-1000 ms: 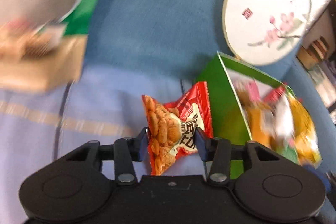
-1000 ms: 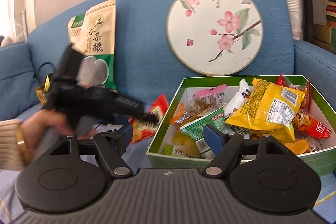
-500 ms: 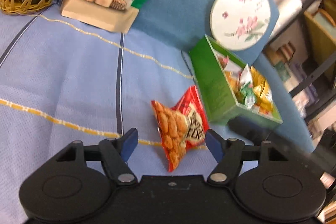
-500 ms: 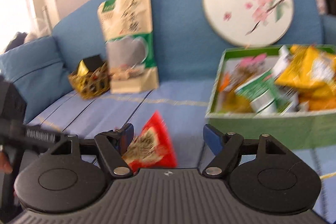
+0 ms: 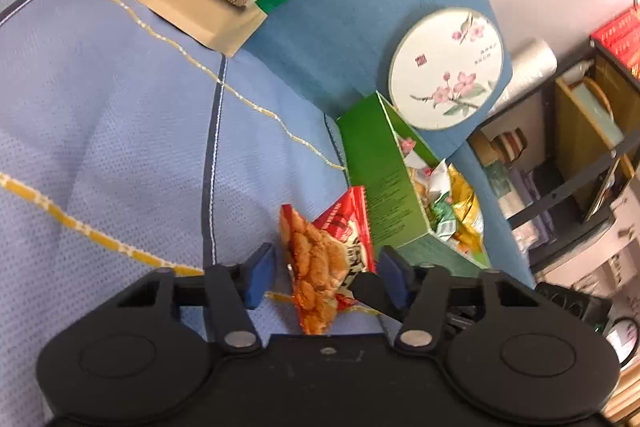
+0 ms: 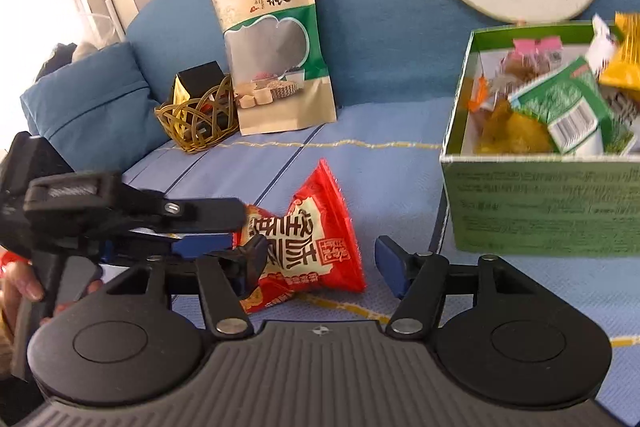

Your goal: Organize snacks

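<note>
1. The red snack packet (image 6: 304, 239) lies on the blue seat cover (image 5: 120, 147), just beside the green box (image 6: 540, 203) of snacks; a second ago it was pinched in the left gripper (image 5: 326, 277).
2. That gripper has let go. Its jaws are closing again with the packet between them, pads not pressing.
3. The right gripper (image 6: 320, 267) is wide, easing shut around the packet, gripping nothing.
4. This looks like a regrasp or handover before boxing.

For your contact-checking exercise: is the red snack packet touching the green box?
Apart. The right wrist view shows bare blue cover between the red snack packet and the green box; the packet lies on the sofa outside it.
</note>
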`<state>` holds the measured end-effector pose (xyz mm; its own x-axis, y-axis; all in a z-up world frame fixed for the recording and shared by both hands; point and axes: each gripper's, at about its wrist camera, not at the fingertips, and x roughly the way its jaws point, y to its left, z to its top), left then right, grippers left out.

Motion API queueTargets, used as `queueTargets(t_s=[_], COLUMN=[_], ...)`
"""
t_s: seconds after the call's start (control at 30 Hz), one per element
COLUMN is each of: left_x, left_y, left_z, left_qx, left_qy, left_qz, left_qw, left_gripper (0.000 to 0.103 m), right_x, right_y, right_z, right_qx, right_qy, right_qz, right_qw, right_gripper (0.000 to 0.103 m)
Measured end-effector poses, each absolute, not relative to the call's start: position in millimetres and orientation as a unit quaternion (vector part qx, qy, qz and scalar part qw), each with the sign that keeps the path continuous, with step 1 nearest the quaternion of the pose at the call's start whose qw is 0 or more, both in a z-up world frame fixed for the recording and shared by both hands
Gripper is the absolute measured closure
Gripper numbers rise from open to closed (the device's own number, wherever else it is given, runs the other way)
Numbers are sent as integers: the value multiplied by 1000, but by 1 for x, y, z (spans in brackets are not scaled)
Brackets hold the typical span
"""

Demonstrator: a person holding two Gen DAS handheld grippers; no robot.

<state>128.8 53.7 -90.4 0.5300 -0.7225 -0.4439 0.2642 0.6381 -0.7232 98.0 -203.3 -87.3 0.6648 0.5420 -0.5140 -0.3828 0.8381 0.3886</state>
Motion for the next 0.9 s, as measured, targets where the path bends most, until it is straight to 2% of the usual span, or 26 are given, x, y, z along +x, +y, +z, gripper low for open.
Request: queueTargets(t_s=[0.07, 0.1, 0.17, 0.2, 0.23, 0.3, 0.43, 0.63, 0.9], left_x=[130, 131, 132, 131, 130, 125, 116, 126, 182], left_y=[50, 47, 44, 43, 42, 41, 38, 24, -51], left_z=[-93, -93, -95, -95, -95, -93, -82, -49, -20], left_qx=[-292, -282, -268, -266, -264, -260, -247, -253, -239], left_qy=[381, 382, 381, 378, 376, 369, 350, 316, 309], left_qz=[-300, -301, -302, -301, -299, -297, -302, -329, -378], left_qw=[824, 827, 832, 834, 837, 841, 852, 853, 839], left_gripper=[51, 59, 68, 78, 84, 85, 85, 85, 85], right_x=[101, 102, 104, 104, 102, 98, 89, 82, 115], right_y=[-202, -201, -195, -193, -191, -190, -190, -205, -257], right_z=[-90, -91, -92, -91, -89, -85, -74, -44, -21], right_qx=[128, 129, 127, 120, 109, 97, 84, 68, 65], right_qy=[328, 331, 337, 337, 335, 331, 312, 243, 186], right_qz=[257, 258, 261, 258, 255, 255, 258, 239, 157], right_qw=[900, 899, 896, 898, 900, 903, 911, 938, 968], right_gripper=[8, 15, 24, 32, 34, 41, 41, 42, 42])
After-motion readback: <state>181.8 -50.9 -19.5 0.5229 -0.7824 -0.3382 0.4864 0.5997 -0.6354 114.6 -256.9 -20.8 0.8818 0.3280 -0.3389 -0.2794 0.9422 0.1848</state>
